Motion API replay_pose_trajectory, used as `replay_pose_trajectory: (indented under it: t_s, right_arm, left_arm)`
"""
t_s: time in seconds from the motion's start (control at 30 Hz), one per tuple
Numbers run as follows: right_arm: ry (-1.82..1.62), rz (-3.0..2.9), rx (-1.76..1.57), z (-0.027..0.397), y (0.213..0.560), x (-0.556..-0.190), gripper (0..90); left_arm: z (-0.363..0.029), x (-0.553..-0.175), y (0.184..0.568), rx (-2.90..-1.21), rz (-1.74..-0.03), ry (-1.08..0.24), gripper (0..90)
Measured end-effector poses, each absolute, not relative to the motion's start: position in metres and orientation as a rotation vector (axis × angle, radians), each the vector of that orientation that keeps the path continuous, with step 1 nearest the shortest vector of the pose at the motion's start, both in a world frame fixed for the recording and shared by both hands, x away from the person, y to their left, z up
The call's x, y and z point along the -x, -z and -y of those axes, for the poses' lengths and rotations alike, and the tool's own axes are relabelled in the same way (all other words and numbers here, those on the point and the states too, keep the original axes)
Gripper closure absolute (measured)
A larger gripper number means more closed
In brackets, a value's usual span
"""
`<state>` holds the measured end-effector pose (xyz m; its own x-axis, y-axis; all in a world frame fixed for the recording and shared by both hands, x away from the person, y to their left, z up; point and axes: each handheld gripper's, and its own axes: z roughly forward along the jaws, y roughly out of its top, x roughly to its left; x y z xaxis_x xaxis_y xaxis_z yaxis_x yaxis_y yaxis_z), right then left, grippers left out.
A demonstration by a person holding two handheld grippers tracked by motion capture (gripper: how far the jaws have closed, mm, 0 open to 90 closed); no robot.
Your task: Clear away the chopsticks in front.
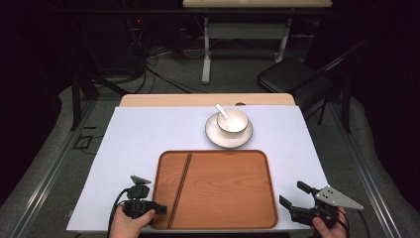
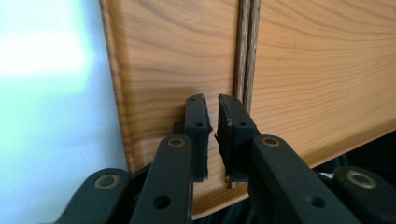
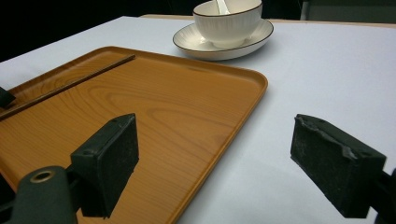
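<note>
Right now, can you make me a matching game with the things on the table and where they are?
Things:
1. chopsticks
2. bowl
3. spoon
4. tray

Places:
A. inside the bowl
B. on the white cover, between the two grippers
C. on the saucer
D. lying on the left part of the tray

Pairs: 1-D, 2-C, 3-A, 4-B
</note>
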<state>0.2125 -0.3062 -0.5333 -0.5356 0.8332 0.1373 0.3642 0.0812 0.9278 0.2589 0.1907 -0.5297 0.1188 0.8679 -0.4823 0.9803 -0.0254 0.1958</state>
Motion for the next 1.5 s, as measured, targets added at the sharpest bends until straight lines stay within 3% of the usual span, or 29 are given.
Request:
replay_pose_trajectory:
  t_s: [0.53,0.6,0.93,1.17,1.5]
  right_arm:
    - [-1.454,-1.938,-1.182,0.306,0.534,-0.213,14.9]
    - [-1.453,-1.938,-1.181,0.306,0.533,-0.213,14.9]
    - [-1.448,-1.935,-1.185,0.305,0.534,-0.213,14.9]
    - [-1.444,-1.935,-1.186,0.304,0.534,-0.213,14.8]
    - [-1.445,-1.938,-1.187,0.305,0.534,-0.214,14.9]
  left_arm:
    - [-0.213,-0.277,0.504,-1.810,-1.726,0.104,57.2]
    - [-0.222,-0.283,0.502,-1.799,-1.686,0.004,52.6]
    - [-0.249,-0.296,0.520,-1.738,-1.632,-0.190,41.5]
    - [-0.262,-0.293,0.533,-1.691,-1.613,-0.308,38.5]
    - [-0.263,-0.290,0.544,-1.696,-1.596,-0.350,37.8]
